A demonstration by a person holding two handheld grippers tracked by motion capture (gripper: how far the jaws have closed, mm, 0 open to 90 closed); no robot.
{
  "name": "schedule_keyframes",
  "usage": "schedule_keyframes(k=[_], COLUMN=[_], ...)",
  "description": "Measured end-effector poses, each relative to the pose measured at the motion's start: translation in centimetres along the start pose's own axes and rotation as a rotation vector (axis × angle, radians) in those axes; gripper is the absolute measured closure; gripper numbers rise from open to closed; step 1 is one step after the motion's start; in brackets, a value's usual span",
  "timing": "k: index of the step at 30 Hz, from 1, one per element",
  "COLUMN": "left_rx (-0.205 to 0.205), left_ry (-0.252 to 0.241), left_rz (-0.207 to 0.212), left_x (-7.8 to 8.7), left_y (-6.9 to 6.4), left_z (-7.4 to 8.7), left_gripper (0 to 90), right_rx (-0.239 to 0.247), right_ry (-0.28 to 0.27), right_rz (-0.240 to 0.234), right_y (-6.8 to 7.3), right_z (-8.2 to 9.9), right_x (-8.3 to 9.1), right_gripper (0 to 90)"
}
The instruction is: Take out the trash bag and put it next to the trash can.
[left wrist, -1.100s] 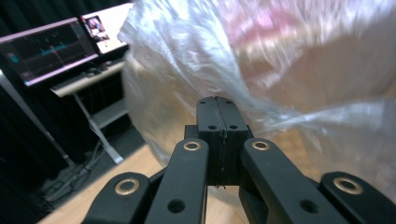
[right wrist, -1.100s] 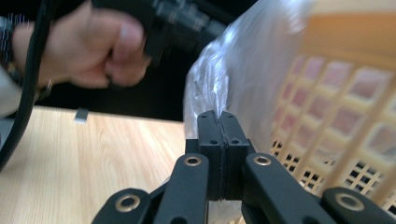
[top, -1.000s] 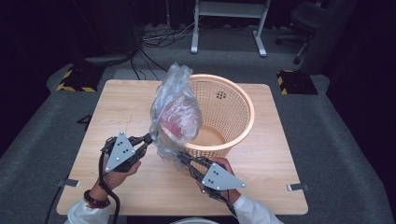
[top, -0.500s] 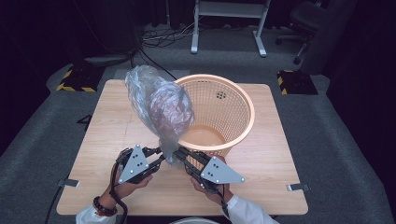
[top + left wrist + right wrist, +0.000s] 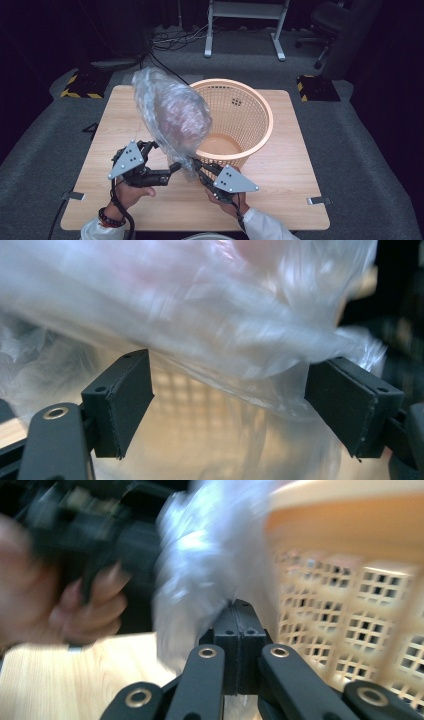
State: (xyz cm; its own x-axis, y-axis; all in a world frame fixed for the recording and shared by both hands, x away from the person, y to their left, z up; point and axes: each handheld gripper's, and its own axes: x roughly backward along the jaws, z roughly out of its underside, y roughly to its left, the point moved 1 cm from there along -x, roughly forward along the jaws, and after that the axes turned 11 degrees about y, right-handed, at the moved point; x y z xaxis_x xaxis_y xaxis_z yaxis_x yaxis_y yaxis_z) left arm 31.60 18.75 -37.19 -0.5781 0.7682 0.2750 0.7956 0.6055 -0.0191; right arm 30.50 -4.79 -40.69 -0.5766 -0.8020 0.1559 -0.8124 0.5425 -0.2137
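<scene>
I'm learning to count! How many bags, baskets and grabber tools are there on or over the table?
Clear plastic bag: 1
Orange basket: 1
Grippers: 2, the left gripper open beside the bag and the right gripper shut on the bag
Total: 4

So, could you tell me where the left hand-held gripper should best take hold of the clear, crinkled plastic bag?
Probably at the gathered neck at the bottom of the clear, crinkled plastic bag, coming from the left, opposite the right hand-held gripper, which pinches it there. The film narrows to a thin bunch at that point, while the body above balloons too wide. The left hand-held gripper has just been opening, film loose between its jaws.
</scene>
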Motion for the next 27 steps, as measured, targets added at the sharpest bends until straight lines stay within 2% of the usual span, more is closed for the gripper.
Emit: schedule_keyframes(k=[1,2,3,5,7,9,10,11,12,14,16,19,20,21,23,25,27], left_rx=[0.017,0.011,-0.006,-0.037,-0.051,-0.091,-0.104,-0.129,-0.139,-0.175,-0.196,-0.212,-0.209,-0.209,-0.183,-0.174,-0.166], left_ry=[0.015,0.037,0.054,0.085,0.138,0.158,0.165,0.181,0.185,0.145,0.109,0.021,0.001,-0.018,-0.079,-0.121,-0.169], left_rz=[0.019,0.027,0.004,-0.011,-0.029,-0.066,-0.070,-0.092,-0.111,-0.160,-0.205,-0.242,-0.240,-0.261,-0.270,-0.307,-0.324], left_x=[-0.2,-0.4,-0.7,-1.2,-1.7,-1.9,-1.9,-1.9,-1.9,-1.7,-1.4,-0.7,-0.5,-0.4,0.0,0.2,0.7], left_y=[0.2,0.3,0.2,-0.3,-0.7,-0.9,-1.0,-1.0,-1.0,-1.1,-1.1,-1.0,-0.9,-0.7,-0.3,-0.1,0.3], left_z=[-0.2,-0.4,-0.4,-0.5,-0.7,-0.7,-0.7,-0.7,-0.7,-0.6,-0.5,-0.3,-0.3,-0.2,-0.1,0.0,-0.1], left_gripper=[18.5,19.9,23.0,29.3,40.2,53.2,60.5,70.0,77.8,86.9,88.8,89.4,89.4,89.5,89.6,89.6,89.6], right_rx=[0.026,0.063,0.091,0.126,0.149,0.181,0.191,0.201,0.204,0.190,0.172,0.151,0.140,0.132,0.120,0.122,0.115], right_ry=[0.017,0.031,0.040,0.055,0.065,0.073,0.076,0.077,0.077,0.082,0.085,0.096,0.111,0.119,0.140,0.164,0.181], right_rz=[-0.004,0.001,-0.001,-0.014,-0.025,-0.032,-0.039,-0.051,-0.048,-0.044,-0.044,-0.059,-0.063,-0.071,-0.082,-0.090,-0.097], right_y=[0.3,0.5,0.8,1.1,1.2,1.6,1.8,1.9,2.1,2.1,1.8,1.4,1.2,1.1,0.8,0.5,0.1], right_z=[0.1,0.2,0.3,0.5,0.6,0.7,0.8,0.9,1.0,1.2,1.6,2.4,2.7,2.9,3.6,4.2,4.8], right_x=[-0.1,-0.3,-0.4,-0.5,-0.6,-0.6,-0.6,-0.7,-0.7,-0.6,-0.4,0.5,0.8,1.0,1.5,2.2,2.9], right_gripper=[90.0,90.0,90.0,90.0,90.0,90.0,90.0,89.0,84.7,73.0,70.3,66.0,64.7,62.9,61.0,59.4,58.6])
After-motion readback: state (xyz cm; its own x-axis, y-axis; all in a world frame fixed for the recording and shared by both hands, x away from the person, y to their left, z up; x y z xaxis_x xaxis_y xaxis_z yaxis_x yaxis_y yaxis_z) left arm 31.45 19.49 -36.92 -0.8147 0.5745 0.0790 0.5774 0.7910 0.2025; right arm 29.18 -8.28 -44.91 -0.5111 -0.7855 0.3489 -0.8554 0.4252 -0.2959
